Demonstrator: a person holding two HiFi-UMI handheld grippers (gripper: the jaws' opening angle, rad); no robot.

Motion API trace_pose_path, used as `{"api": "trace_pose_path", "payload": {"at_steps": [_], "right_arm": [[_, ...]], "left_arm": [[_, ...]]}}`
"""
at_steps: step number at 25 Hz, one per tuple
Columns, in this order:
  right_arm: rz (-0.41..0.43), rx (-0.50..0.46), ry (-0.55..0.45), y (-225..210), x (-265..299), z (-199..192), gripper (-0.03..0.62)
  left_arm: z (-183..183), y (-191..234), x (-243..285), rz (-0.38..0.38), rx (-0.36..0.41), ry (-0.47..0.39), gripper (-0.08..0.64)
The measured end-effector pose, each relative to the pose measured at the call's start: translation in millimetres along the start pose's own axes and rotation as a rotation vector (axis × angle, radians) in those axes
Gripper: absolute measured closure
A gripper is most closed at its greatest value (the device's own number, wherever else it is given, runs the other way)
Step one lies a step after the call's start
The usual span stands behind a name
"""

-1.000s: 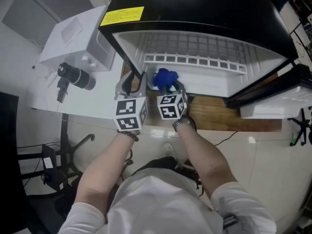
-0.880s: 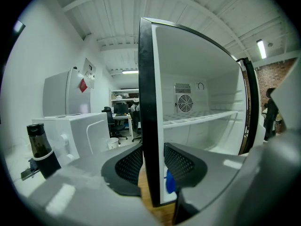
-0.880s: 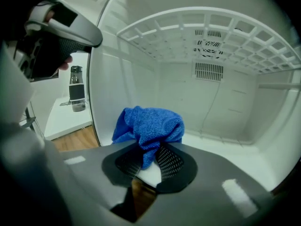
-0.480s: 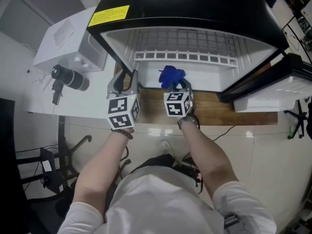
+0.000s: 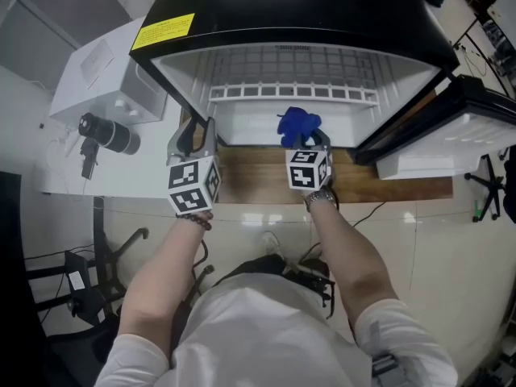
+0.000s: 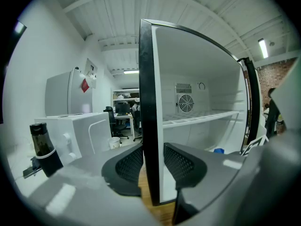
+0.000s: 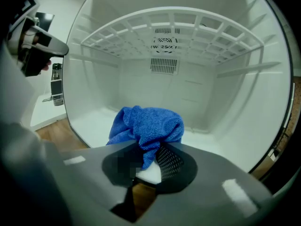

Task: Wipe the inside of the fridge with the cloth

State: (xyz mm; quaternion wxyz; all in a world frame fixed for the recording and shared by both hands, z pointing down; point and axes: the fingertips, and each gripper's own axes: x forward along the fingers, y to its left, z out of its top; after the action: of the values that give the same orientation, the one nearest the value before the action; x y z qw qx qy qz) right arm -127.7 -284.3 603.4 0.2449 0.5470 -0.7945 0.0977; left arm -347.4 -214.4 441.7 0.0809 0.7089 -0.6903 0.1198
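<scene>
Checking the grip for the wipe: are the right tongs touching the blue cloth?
Touching. The right gripper view shows the blue cloth pinched between the two pads of the right tongs, with the rest of it bunched up above them.

The boxy fridge point(image 5: 306, 22) is glossy black outside, plain white within, a yellow label point(image 5: 163, 31) on top; the crumpled terry cloth point(image 5: 297, 124) is bright blue; the left gripper point(image 5: 197, 134) and right gripper point(image 5: 305, 139) are grey, their cubes point(image 5: 193, 185) patterned in black-and-white squares; the wooden board point(image 5: 387, 185) beneath is brown.
</scene>
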Motion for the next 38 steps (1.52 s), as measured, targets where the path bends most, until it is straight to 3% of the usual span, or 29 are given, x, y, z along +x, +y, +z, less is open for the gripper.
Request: {"api": "trace_pose_path", "payload": {"at_steps": [12, 22, 26, 29, 32, 38], "right_arm": [[-0.111, 0.045, 0.029, -72, -14, -18, 0.522], [-0.167, 0.083, 0.047, -100, -21, -24, 0.522], [-0.147, 0.096, 0.023, -99, -25, -19, 0.522], [-0.103, 0.083, -0.023, -93, -32, -9, 0.522], [-0.047, 0.026, -0.063, -81, -44, -1, 0.522], [0.093, -0.141, -0.134, -43, -81, 11, 0.522]], "left_arm": [[-6, -2, -7, 0.011, -0.012, 0.016, 0.431], [-16, -18, -15, -0.01, 0.001, 0.043, 0.445], [-19, -34, -14, -0.045, 0.011, 0.05, 0.446], [-19, -53, -9, -0.103, 0.016, 0.062, 0.446], [-22, -83, -1, -0.221, -0.005, 0.087, 0.435], [-31, -144, 8, -0.488, -0.167, 0.176, 0.346]]}}
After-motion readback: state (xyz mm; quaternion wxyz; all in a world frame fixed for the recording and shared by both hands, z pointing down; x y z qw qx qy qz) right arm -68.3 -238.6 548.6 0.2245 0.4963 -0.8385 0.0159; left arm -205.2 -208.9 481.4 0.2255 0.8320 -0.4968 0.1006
